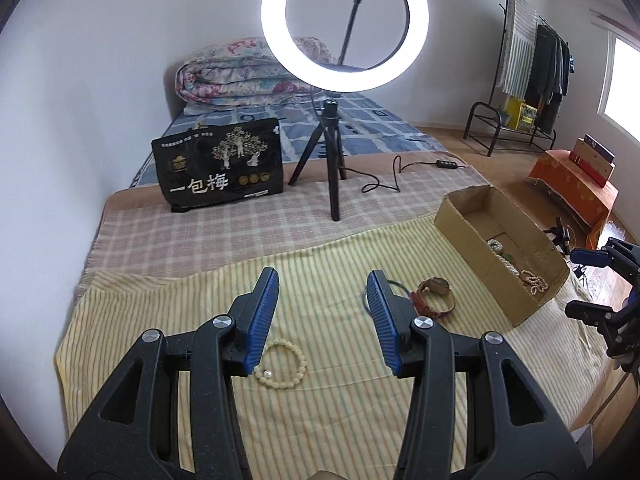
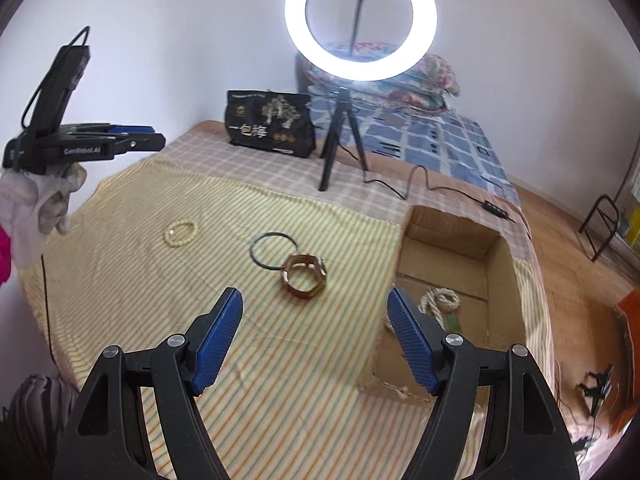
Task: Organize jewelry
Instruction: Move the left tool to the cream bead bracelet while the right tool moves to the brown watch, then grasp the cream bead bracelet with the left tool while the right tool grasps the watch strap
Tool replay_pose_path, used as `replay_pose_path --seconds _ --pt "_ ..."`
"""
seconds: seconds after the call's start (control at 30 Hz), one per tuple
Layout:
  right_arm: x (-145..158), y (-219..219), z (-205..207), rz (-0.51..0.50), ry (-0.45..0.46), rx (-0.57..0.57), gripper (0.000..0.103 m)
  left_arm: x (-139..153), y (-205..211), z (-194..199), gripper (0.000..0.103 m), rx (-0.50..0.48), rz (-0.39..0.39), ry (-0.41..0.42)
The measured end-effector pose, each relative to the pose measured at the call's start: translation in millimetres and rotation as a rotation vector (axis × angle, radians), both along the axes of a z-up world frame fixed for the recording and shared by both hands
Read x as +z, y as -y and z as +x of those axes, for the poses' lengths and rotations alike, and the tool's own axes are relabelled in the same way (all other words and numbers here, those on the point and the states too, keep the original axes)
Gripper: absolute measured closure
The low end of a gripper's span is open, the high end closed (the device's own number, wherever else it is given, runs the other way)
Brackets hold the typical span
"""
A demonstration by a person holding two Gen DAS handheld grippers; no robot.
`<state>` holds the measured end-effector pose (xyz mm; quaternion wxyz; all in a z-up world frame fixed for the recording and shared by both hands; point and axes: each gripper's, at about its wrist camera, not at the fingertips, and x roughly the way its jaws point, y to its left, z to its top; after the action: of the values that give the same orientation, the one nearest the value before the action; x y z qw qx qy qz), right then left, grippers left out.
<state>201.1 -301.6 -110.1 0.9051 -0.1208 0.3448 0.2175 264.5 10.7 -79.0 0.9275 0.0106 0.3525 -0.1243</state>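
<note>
Both tools are spread wide and carry nothing: the left gripper [image 1: 323, 280] hangs above the cream bead bracelet [image 1: 282, 365], the right gripper [image 2: 315, 300] just short of the brown hexagonal bangle [image 2: 305, 276]. At the bangle's eleven o'clock lies a thin dark ring [image 2: 274, 251], touching it. At three o'clock, the cardboard box [image 2: 496, 280] holds pearl strands [image 2: 438, 300]. A pickup seems next: lower, close, carry to the box.

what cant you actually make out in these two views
- Thin dark bangle, left wrist view: mostly behind the left tool finger.
- Cardboard box contents, right wrist view: near end hidden by the right tool finger; pearl strand partly covered.
- Black bag small print: too small.
</note>
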Motion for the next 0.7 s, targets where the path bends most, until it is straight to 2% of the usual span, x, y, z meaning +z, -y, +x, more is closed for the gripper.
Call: replay_pose_path --seconds 0.13,0.5,0.57,0.7 --pt "-6 -18 1 -0.017 0.007 0.055 0.028 -11 -24 5 0.056 0.027 -0.006 -0.039" --pt "-33 -44 27 -0.034 -0.106 0.119 0.029 -65 -50 31 0.057 0.031 -0.046 -0.219" --pt "-37 -44 31 -0.039 -0.121 0.119 0.029 -75 -51 35 0.066 0.03 -0.045 -0.248" --pt "-44 -48 39 -0.045 -0.144 0.123 0.03 -91 -55 44 0.066 0.03 -0.052 -0.294"
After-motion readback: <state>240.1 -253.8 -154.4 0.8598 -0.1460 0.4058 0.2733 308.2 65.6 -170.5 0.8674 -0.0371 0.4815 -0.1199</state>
